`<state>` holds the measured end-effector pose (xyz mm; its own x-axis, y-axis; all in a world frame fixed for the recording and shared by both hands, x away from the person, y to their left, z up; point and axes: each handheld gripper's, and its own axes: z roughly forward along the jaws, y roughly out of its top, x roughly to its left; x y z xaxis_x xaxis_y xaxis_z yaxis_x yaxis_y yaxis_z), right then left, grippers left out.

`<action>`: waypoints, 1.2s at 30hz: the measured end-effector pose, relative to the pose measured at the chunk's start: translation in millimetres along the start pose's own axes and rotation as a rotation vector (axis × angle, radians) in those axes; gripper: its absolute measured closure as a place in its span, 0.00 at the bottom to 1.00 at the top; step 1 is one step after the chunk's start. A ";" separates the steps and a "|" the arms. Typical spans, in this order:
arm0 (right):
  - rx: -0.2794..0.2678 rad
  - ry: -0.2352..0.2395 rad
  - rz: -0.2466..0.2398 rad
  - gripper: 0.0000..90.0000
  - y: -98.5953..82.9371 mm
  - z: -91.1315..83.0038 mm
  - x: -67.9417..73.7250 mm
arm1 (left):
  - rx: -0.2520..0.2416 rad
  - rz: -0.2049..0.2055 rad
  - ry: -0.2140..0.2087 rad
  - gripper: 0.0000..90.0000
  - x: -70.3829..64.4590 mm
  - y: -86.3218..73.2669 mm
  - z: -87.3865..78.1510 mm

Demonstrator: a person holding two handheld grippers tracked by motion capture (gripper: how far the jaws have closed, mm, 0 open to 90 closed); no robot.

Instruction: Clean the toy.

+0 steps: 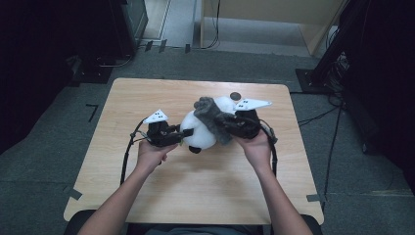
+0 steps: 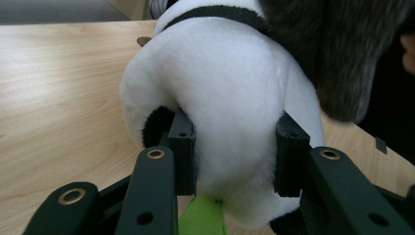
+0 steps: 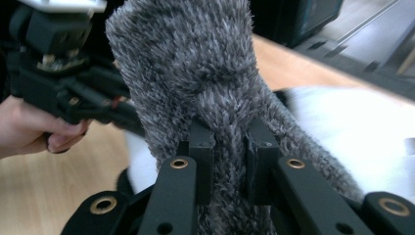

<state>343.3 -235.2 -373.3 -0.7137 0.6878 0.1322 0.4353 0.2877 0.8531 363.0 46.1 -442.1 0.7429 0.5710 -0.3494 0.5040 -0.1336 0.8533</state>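
A pale wood-grain counter (image 1: 161,196) with rounded corners stands on grey carpet, dark stands and trailing cables around it. Near the counter's middle lies a white plush toy (image 1: 198,131), soft and rounded, with black patches and a black band. The left tongs (image 1: 182,134) squeeze its white body between their pads. The right tongs (image 1: 226,123) pinch a shaggy grey fabric piece (image 1: 211,115) draped over the toy. A small dark round thing (image 1: 236,95), perhaps a cap, sits behind.

plush toy (image 1: 198,131): white, black trim, centre of frame, on the bench
grey furry cloth (image 1: 211,117): draped over its upper right
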 end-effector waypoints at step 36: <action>0.139 0.029 -0.198 0.89 -63.4 85.5 81.9 | -0.078 -0.241 -0.007 0.69 -1.5 -0.5 -2.5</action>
<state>304.2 -140.1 -459.7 -0.8071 0.5902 -0.0150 0.3551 0.5056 0.7863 360.5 47.3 -441.1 0.6087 0.5730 -0.5488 0.6317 0.0685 0.7722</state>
